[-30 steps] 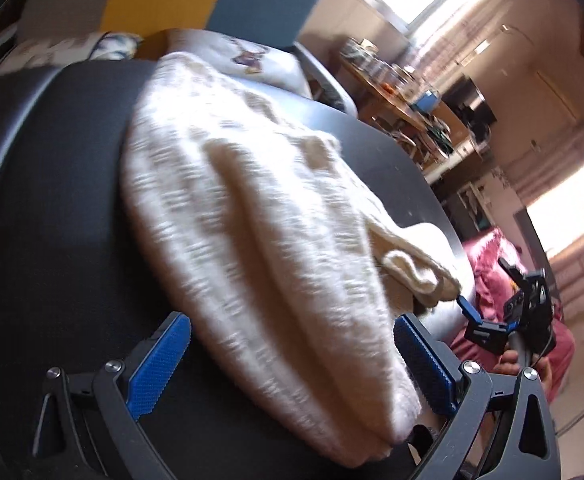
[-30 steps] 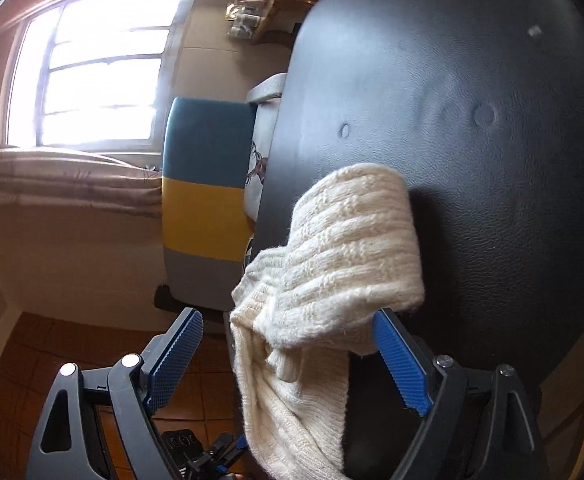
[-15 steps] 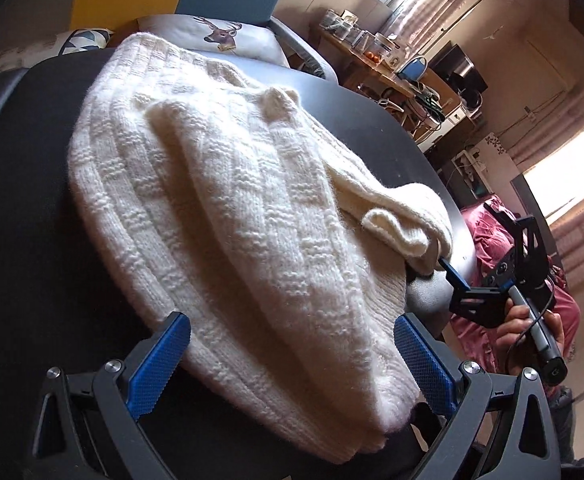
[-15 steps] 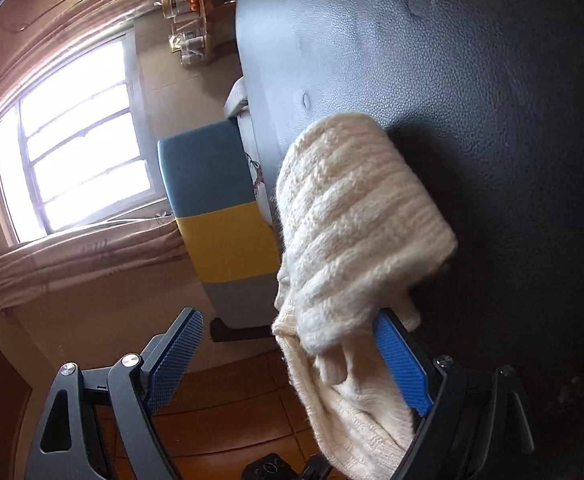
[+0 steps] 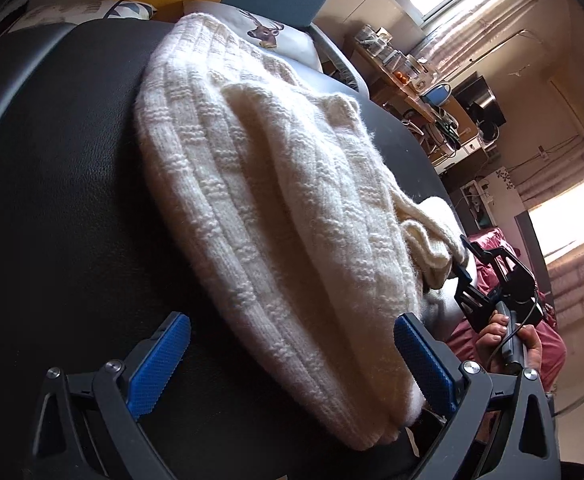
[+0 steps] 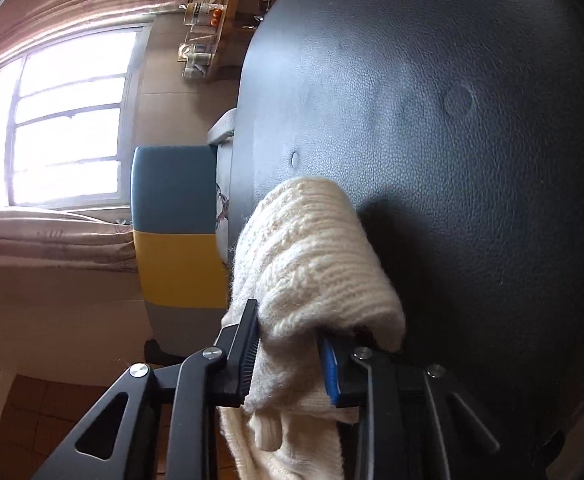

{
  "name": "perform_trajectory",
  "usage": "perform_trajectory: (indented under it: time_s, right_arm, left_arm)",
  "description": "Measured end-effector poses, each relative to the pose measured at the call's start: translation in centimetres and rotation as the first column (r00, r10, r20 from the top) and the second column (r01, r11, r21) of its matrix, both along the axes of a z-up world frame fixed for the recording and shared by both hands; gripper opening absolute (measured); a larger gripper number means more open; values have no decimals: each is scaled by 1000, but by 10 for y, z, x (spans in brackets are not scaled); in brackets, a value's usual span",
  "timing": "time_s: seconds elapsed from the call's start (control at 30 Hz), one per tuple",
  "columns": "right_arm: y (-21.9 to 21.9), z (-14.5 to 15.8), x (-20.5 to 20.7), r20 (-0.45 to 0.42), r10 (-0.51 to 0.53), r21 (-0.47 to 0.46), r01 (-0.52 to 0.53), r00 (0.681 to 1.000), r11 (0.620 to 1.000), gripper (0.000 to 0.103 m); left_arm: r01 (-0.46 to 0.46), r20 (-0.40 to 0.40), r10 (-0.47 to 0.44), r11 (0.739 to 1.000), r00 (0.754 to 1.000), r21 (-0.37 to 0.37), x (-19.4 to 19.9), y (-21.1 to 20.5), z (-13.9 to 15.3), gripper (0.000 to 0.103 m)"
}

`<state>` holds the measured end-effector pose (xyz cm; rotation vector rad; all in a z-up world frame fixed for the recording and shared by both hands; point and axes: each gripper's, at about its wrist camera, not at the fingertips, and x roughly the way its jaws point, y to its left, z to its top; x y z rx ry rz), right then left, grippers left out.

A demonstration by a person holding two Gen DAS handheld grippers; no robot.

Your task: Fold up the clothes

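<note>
Both tongs are at the cream sweater (image 5: 276, 216), but each camera tells something the other cannot. From the right wrist, the right gripper (image 6: 288, 356) has its jaws closing on a bunched fold of the knit, wool bulging over both pads and hanging below them off the edge of the black table (image 6: 471, 160). From the left wrist, the left gripper (image 5: 292, 360) stands wide open, its blue ridged pads (image 5: 158, 364) either side of the sweater's near hem, which lies between them; I cannot tell whether either pad touches the wool. That view alone shows the whole garment spread ahead of the left tongs, and, off to their right, the right gripper (image 5: 467, 276) in a person's hand (image 5: 507, 344) at the sweater's far corner.

Chunky ribbed wool, soft and fuzzy at the edges, with blocks of basket-weave pattern. Underneath, the table top is grained like dark leather, with a few round dimples seen from the right wrist.

Beyond the table stands a chair (image 6: 176, 232) in blue, yellow and grey bands, with a deer-print cushion (image 5: 268, 32) on it. A bright window (image 6: 64, 120) lies further off, and a cluttered wooden shelf (image 5: 407, 80) sits past the sweater.
</note>
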<state>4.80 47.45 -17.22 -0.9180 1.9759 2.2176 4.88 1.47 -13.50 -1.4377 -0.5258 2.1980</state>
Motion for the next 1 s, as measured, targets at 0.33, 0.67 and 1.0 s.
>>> perform_trajectory:
  time_s: [0.33,0.67,1.0]
  right_arm:
    - [-106,106,-95,88,419,665,-366,904,651,24]
    - [-291,59,-83,308,781,761,-633,544,141,25]
    - [-123,51,-34,186,529,606,-520,828,602,30]
  left_arm:
    - [-33,-7,33,999,999,-7,12,-13,-1,103]
    - [-108,-86,107,994,991,-12,12,-49,27,103]
    - [129,-344,-192,972,919,-197,-60,50,104,103]
